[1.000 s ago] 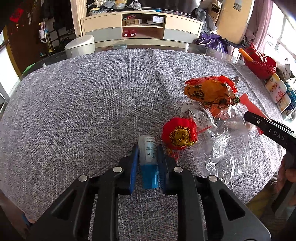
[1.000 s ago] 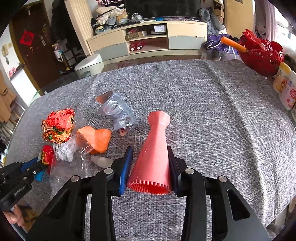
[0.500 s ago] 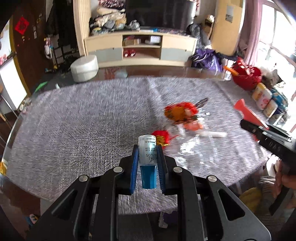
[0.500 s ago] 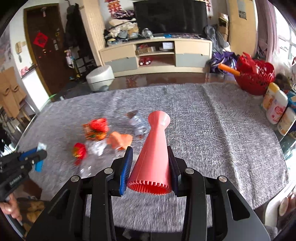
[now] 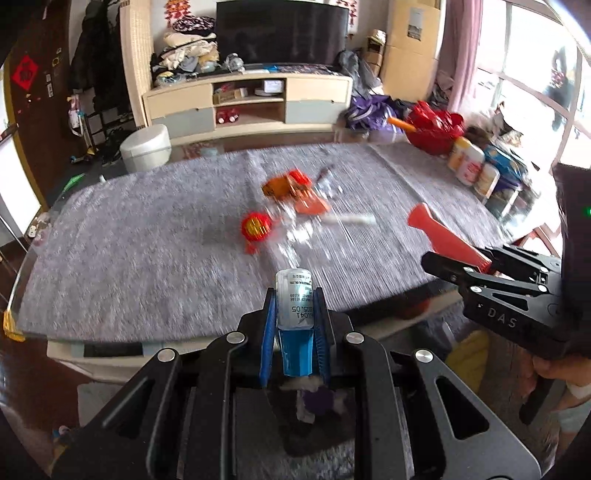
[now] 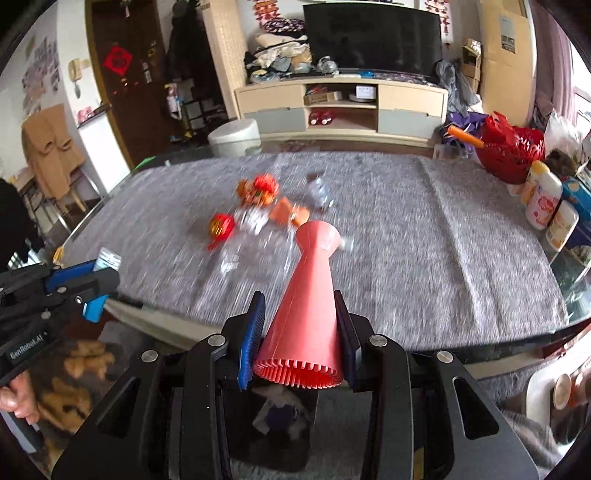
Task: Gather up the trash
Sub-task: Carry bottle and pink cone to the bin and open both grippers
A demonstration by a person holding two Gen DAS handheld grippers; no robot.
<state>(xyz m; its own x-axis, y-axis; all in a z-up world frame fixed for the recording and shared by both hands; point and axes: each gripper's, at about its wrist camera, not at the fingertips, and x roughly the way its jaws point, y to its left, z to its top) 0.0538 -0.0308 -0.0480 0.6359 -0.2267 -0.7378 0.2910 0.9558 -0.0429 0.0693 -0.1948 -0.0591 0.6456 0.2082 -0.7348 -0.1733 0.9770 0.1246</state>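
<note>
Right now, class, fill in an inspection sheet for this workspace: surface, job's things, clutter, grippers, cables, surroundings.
Surface: table under a grey woven cloth.
Job's things: crumpled wrappers, red ornament, clear plastic and white tube lie mid-table.
Clutter: lotion bottles and red basket at the table's far right edge.
Grippers: left gripper shut on a small vial; right gripper shut on a pink cone.
Cables: nothing seen.
Surroundings: TV cabinet, white stool.

A grey cloth [image 6: 424,236] covers the table. At two o'clock on it stands a red basket [image 6: 511,153], bottles [image 6: 541,201] just beside it. Beyond, at twelve o'clock, a TV [image 6: 373,35] tops a cabinet [image 6: 341,103].
</note>
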